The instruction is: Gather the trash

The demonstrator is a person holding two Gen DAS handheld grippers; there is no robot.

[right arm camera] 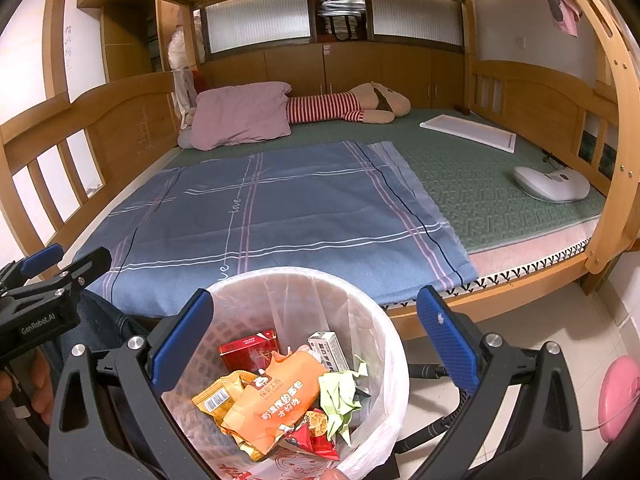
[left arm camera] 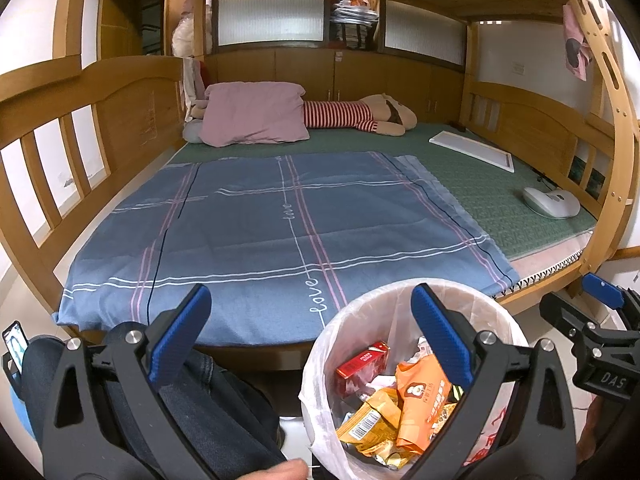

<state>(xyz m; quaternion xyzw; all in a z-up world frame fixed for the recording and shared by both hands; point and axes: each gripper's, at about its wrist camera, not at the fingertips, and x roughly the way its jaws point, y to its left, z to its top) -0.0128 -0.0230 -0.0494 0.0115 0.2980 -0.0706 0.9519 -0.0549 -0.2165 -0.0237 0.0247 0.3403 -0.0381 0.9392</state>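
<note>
We hold both jaws wide and empty, left gripper and right gripper, above the lined wastebasket of snack wrappers at lower centre.

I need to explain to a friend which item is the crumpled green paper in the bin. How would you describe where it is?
Start at the white trash bin lined with a clear bag, standing in front of the wooden bed. Inside it, look to the right of the big orange snack wrapper. The crumpled green paper lies there: pale green, plain and wrinkled, while its neighbours are printed packets and boxes.
</note>
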